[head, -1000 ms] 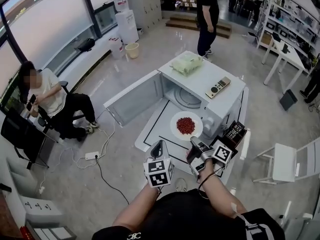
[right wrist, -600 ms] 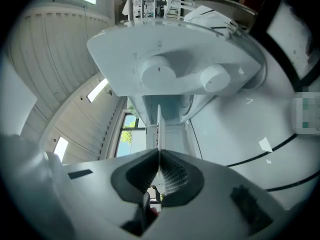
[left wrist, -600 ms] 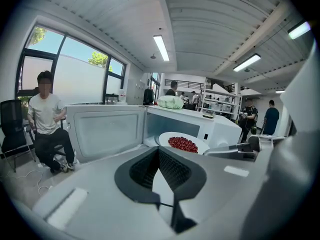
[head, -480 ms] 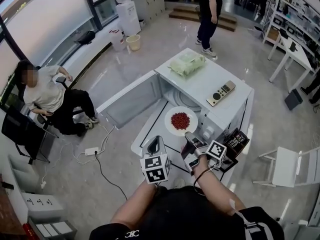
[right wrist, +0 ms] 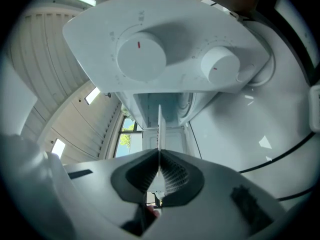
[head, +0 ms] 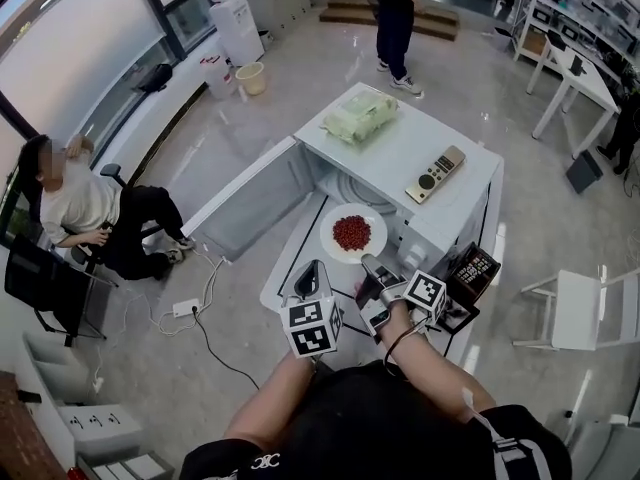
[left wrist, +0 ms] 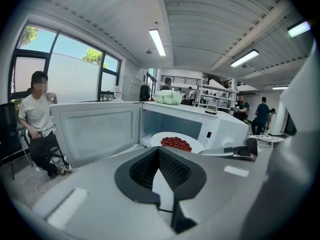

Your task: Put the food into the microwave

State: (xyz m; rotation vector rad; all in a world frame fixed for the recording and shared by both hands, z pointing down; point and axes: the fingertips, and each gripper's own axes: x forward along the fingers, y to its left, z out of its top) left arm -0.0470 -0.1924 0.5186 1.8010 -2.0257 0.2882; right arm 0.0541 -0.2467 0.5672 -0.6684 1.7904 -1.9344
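A white plate point(head: 329, 242) of red food point(head: 351, 232) hangs level just before the open cavity of the white microwave point(head: 400, 158). My right gripper point(head: 372, 268) is shut on the plate's near rim. In the right gripper view the plate point(right wrist: 159, 126) shows edge-on between the jaws of the right gripper point(right wrist: 159, 156), under the panel with two knobs point(right wrist: 141, 56). My left gripper point(head: 312, 286) sits lower left of the plate, shut and empty. The left gripper view shows the left gripper point(left wrist: 159, 151), the food point(left wrist: 175, 143) and the door point(left wrist: 95, 129) swung out left.
A green bag point(head: 362, 118) and a remote point(head: 434, 174) lie on the microwave's top. A dark box point(head: 473, 268) sits right of my right gripper. A person point(head: 70, 203) sits at the left, another point(head: 392, 18) stands beyond. A power strip point(head: 185, 308) lies on the floor.
The right gripper has carried the plate a little closer to the microwave's opening. The left gripper holds its place beside it. The head view has shifted.
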